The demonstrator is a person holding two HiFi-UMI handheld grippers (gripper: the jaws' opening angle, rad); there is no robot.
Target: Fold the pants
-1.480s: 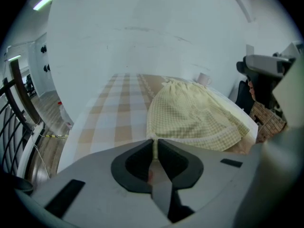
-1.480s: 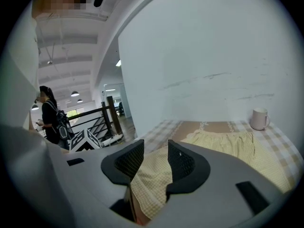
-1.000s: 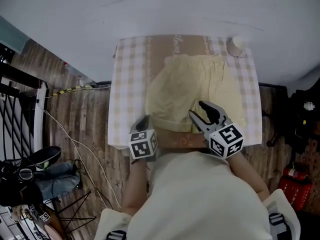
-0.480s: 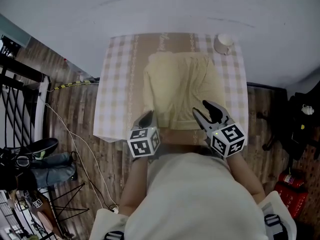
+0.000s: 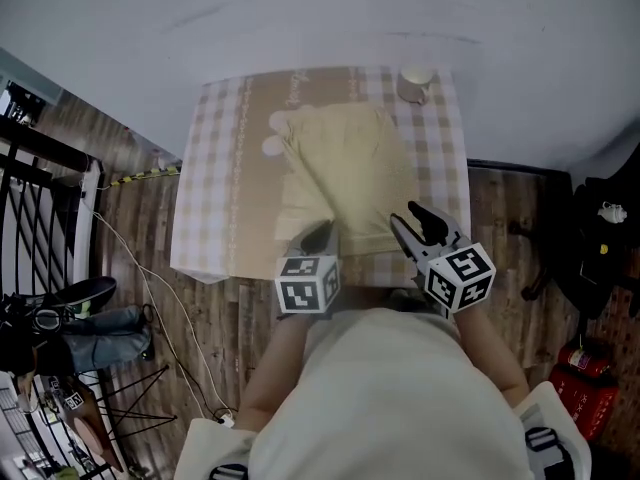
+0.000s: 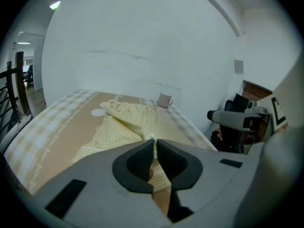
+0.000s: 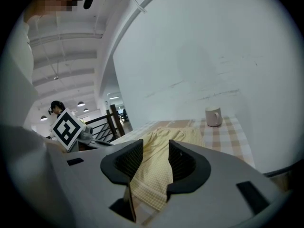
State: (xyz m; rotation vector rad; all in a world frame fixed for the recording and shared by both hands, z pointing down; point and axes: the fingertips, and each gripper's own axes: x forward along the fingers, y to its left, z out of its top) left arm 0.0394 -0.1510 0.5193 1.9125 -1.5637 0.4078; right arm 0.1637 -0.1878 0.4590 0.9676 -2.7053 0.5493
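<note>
Pale yellow checked pants (image 5: 350, 168) lie on a table under a beige checked cloth (image 5: 210, 208). My left gripper (image 5: 320, 235) is at the pants' near edge, shut on a pinch of yellow fabric (image 6: 153, 137) that rises in a ridge from the pile (image 6: 128, 118). My right gripper (image 5: 425, 223) hovers at the near right corner of the pants. Its jaws have just been closing a little but stand open. Yellow cloth (image 7: 161, 160) shows through the gap, and the pads do not press on it.
A pale mug (image 5: 416, 81) stands at the table's far right corner, close to a white wall. A black railing (image 5: 30, 218), shoes and cables are on the wood floor at left. Dark gear (image 5: 600, 238) and a red object (image 5: 590, 378) stand at right.
My left gripper has carried its pinch of fabric from the near left corner toward the middle, drawing the pants' left side over the right. The right gripper's jaws have narrowed slightly.
</note>
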